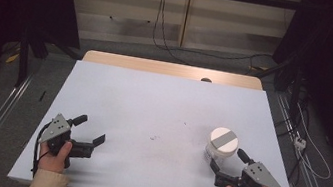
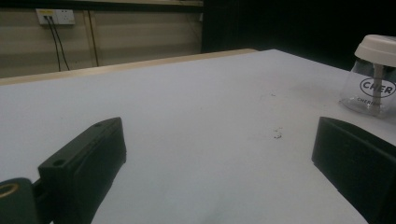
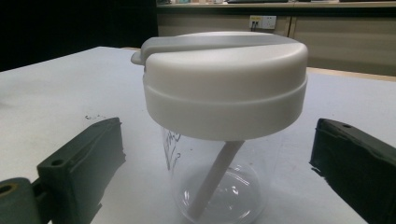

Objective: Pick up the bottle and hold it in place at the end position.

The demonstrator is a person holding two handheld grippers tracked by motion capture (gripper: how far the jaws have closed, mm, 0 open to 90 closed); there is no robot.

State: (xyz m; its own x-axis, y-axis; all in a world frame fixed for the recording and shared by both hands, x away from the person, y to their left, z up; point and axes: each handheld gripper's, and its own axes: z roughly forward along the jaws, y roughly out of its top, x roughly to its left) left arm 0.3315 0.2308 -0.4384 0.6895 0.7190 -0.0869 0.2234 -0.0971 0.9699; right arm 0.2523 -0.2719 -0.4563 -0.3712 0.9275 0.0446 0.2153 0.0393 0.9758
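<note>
Closest to the lens in the right gripper view stands a clear jar [image 3: 219, 154] with a broad white lid [image 3: 226, 79], upright on the table and sitting in the gap between that gripper's two black jaws, which are spread wide and do not press on it; daylight shows on both sides of the glass. A pale straw or rod [image 3: 215, 179] leans slantwise inside the jar from under the lid down to its base. The lid carries a grey strip across its top. From the high view the jar [image 1: 221, 145] stands on the right part of the pale table [image 1: 163, 103], just ahead of the right gripper [image 1: 226, 164], whose jaw tips reach beside its base; whether a tip brushes the glass is hard to say from that height. The left gripper [image 1: 90, 129] rests low on the left part of the table, held in the person's left hand [image 1: 57, 155], jaws wide apart with nothing between them, well apart from the jar. In the left gripper view the jar [image 2: 373, 88] sits at the far right edge, with dark lettering on its glass, and a few small dark specks [image 2: 278, 135] mark the table surface ahead.
</note>
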